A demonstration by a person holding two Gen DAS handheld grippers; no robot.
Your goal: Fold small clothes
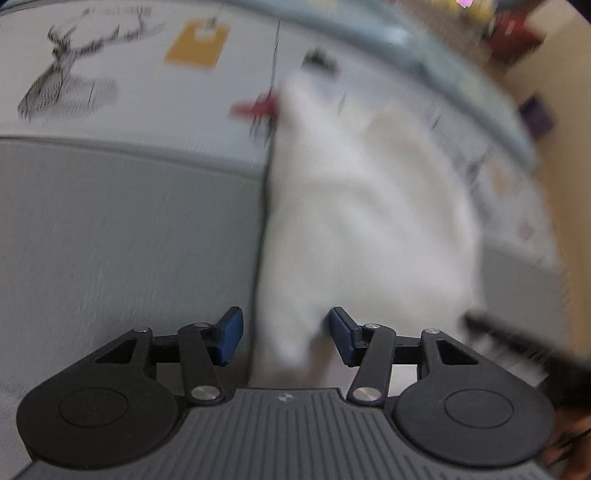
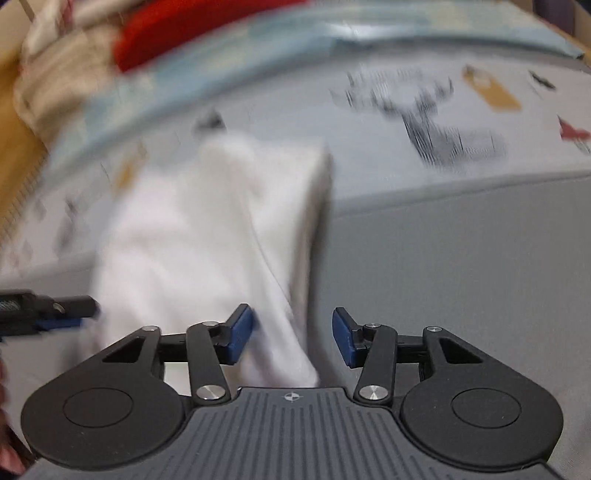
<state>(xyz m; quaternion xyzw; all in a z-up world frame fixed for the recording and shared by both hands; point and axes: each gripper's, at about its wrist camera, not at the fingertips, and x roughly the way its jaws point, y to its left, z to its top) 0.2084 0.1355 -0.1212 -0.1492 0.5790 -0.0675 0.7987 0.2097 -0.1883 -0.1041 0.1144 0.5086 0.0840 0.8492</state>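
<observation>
A small white garment [image 1: 362, 221] lies on a grey cover [image 1: 110, 240], blurred in both views. My left gripper [image 1: 286, 336] stands open; the garment's near corner hangs between its blue pads, close to the right pad, with a gap on the left. My right gripper [image 2: 291, 336] is open too, over the white garment [image 2: 207, 236]. The cloth's near edge lies against its left pad and stays apart from the right one. The right gripper shows as a dark blur [image 1: 517, 343] beside the cloth. The left gripper's tip [image 2: 48, 310] shows at the garment's left side.
The grey cover carries a black deer print [image 1: 62, 85], a yellow patch [image 1: 195, 44] and a small red mark [image 1: 258, 109]. A pale blue band [image 2: 258, 74] runs along the back. Red and beige cloth [image 2: 192, 26] is piled behind it. Bare grey cover [image 2: 461, 277] lies right of the garment.
</observation>
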